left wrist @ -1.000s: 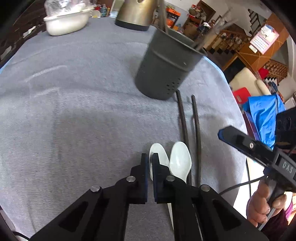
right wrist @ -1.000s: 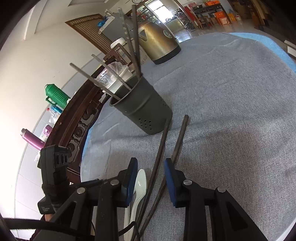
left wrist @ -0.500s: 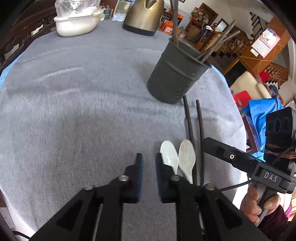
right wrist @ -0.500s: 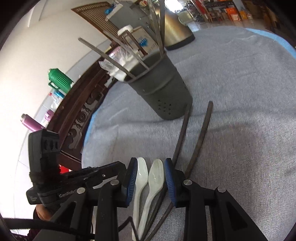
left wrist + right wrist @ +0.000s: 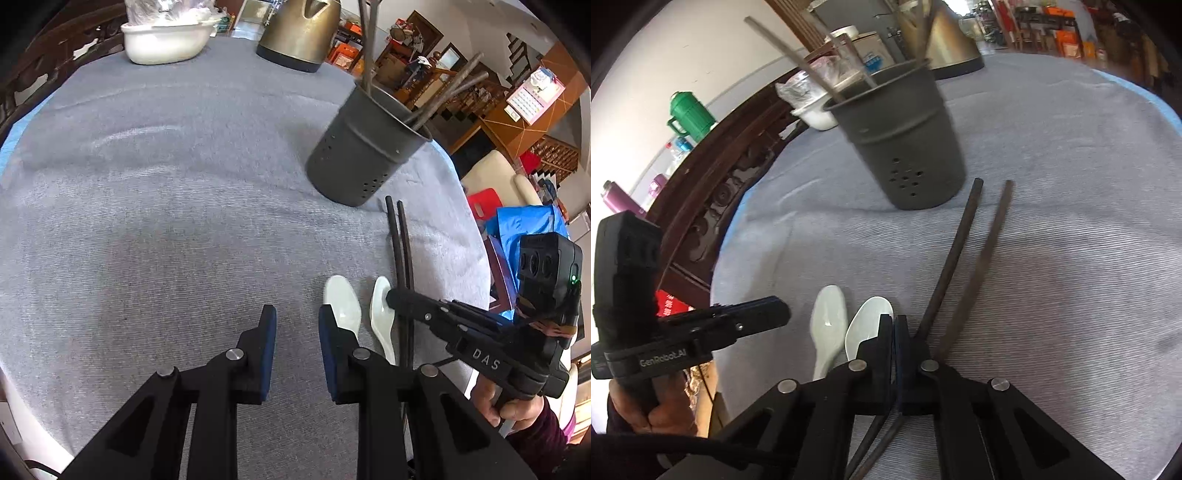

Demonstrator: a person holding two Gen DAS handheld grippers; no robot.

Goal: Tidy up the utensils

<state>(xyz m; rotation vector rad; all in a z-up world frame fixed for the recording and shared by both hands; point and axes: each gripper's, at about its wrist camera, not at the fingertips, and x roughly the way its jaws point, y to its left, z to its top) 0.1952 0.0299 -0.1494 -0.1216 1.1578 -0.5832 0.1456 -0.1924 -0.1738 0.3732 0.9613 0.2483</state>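
Two white spoons [image 5: 343,302] [image 5: 829,325] lie side by side on the grey tablecloth, next to two dark chopsticks [image 5: 400,243] [image 5: 955,251]. A dark grey utensil holder [image 5: 362,147] [image 5: 905,140] with several chopsticks in it stands beyond them. My left gripper [image 5: 297,328] is open and empty, just left of the spoons. My right gripper [image 5: 895,332] has its jaws together over the right spoon [image 5: 868,325]; whether it grips the spoon is hidden. It also shows in the left wrist view [image 5: 395,295].
A gold kettle [image 5: 299,33] and a white bowl [image 5: 166,40] stand at the far side of the round table [image 5: 147,184]. A carved wooden chair back [image 5: 713,177] lies beyond the table edge.
My left gripper has opened and shifted left of the spoons. My right gripper has closed its jaws and moved over the right spoon, closer to the holder.
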